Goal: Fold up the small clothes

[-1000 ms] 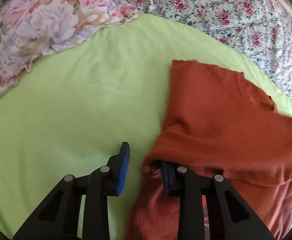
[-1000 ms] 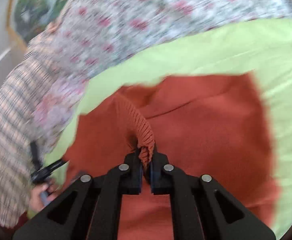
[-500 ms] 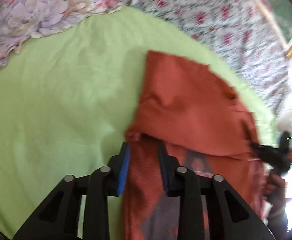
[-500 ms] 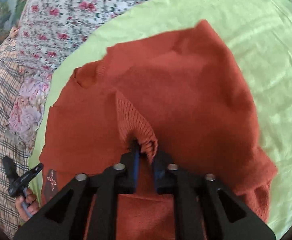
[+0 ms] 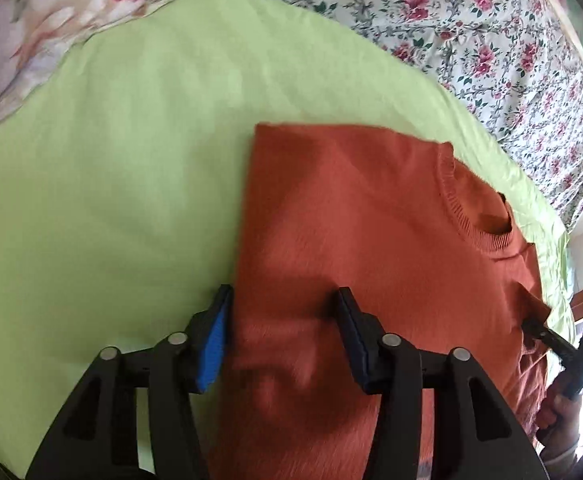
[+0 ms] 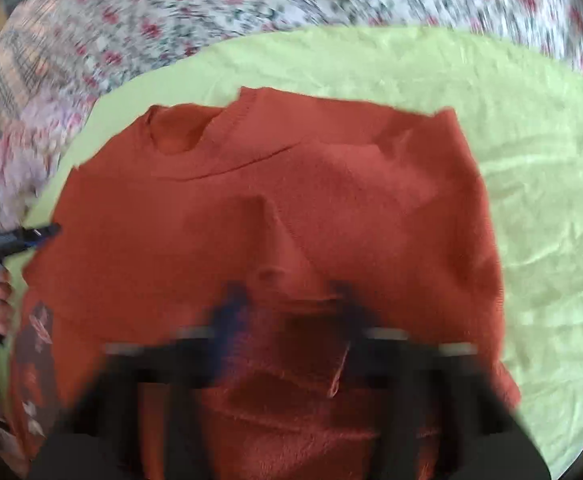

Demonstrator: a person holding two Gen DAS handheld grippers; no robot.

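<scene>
Blurring right claw (image 6: 287,312) (spread) — left claw (image 5: 283,332) gapes over sweater (image 5: 371,240).

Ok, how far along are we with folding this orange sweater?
Partly done. The orange sweater lies on the green sheet with a straight folded edge on its left side, so one side looks tucked in. Nothing is in hand: the left tool is open over the sweater's left edge, and the right tool, though blurred, looks open too. The bottom-to-collar fold remains.
</scene>
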